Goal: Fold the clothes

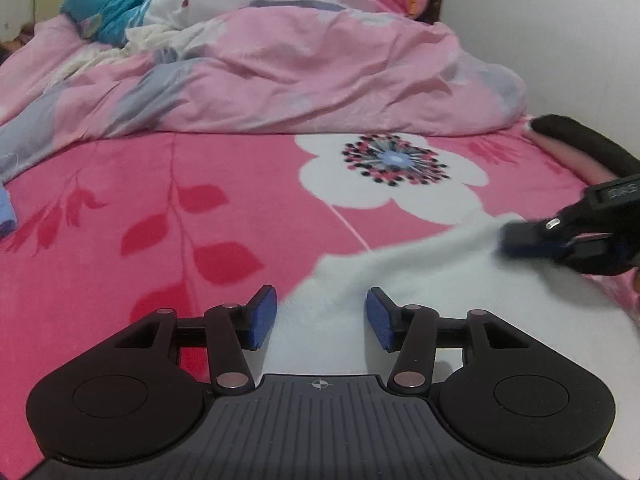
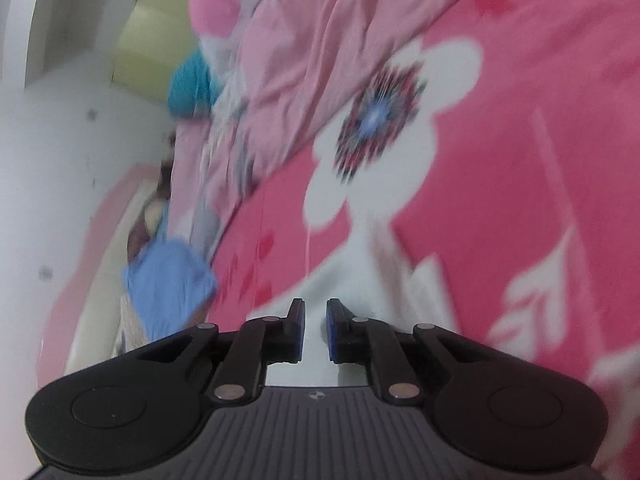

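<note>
A white garment (image 1: 420,292) lies flat on the pink flowered bed sheet (image 1: 160,208). My left gripper (image 1: 320,316) hovers low over the garment's near left part. It is open, and its blue pads (image 1: 262,316) stand wide apart with only cloth beneath them. My right gripper (image 1: 508,240) comes in from the right at the garment's far right edge, where the cloth rises to its blue pads. In the blurred right wrist view my right gripper (image 2: 316,328) shows only a narrow slit between its jaws, with the white garment (image 2: 352,280) running into it.
A crumpled pink duvet (image 1: 300,80) is heaped across the back of the bed, with a teal pillow (image 1: 104,4) behind it. A folded light blue garment (image 2: 168,280) sits at the left edge of the bed. A dark sleeve (image 1: 580,136) reaches in at the right. A white wall (image 1: 560,40) borders that side.
</note>
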`<act>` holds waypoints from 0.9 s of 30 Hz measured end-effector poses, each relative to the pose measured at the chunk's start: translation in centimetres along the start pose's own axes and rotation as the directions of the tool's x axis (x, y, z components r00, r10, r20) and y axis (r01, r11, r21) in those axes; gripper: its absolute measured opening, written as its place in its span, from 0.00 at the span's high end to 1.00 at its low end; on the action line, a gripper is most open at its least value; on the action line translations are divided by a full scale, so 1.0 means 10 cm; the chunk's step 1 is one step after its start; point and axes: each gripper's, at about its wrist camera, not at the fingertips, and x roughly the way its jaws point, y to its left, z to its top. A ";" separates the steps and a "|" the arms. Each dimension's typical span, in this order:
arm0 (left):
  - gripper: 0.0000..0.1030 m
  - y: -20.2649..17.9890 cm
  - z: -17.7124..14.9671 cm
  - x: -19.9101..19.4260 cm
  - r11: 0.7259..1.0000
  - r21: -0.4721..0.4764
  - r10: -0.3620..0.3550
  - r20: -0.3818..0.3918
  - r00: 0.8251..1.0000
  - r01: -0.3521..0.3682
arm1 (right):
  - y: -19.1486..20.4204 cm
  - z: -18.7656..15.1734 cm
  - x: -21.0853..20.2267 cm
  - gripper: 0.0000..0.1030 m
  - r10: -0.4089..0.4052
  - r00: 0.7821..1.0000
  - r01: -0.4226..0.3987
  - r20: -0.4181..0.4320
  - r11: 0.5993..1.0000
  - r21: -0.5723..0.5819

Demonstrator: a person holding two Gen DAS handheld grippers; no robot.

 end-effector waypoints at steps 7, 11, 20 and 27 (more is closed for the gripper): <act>0.49 -0.12 0.23 -0.02 0.997 -0.002 -0.079 -0.004 0.997 0.079 | -0.09 -0.06 -0.35 0.86 -0.027 0.993 0.024 0.112 0.999 0.025; 0.49 -0.41 0.32 0.22 0.991 0.080 -0.099 -0.077 0.992 0.105 | -0.11 -0.11 -0.26 0.86 0.054 0.998 -0.056 0.044 0.998 0.028; 0.49 -0.12 0.45 0.47 0.974 -0.206 -0.113 -0.100 0.989 0.090 | -0.34 0.01 -0.62 0.87 -0.101 0.979 0.087 0.179 0.993 0.083; 0.46 -0.07 0.22 -0.54 0.980 -0.166 -0.114 -0.028 0.993 0.108 | -0.33 -0.38 -0.96 0.86 0.176 0.978 -0.190 0.109 0.973 0.135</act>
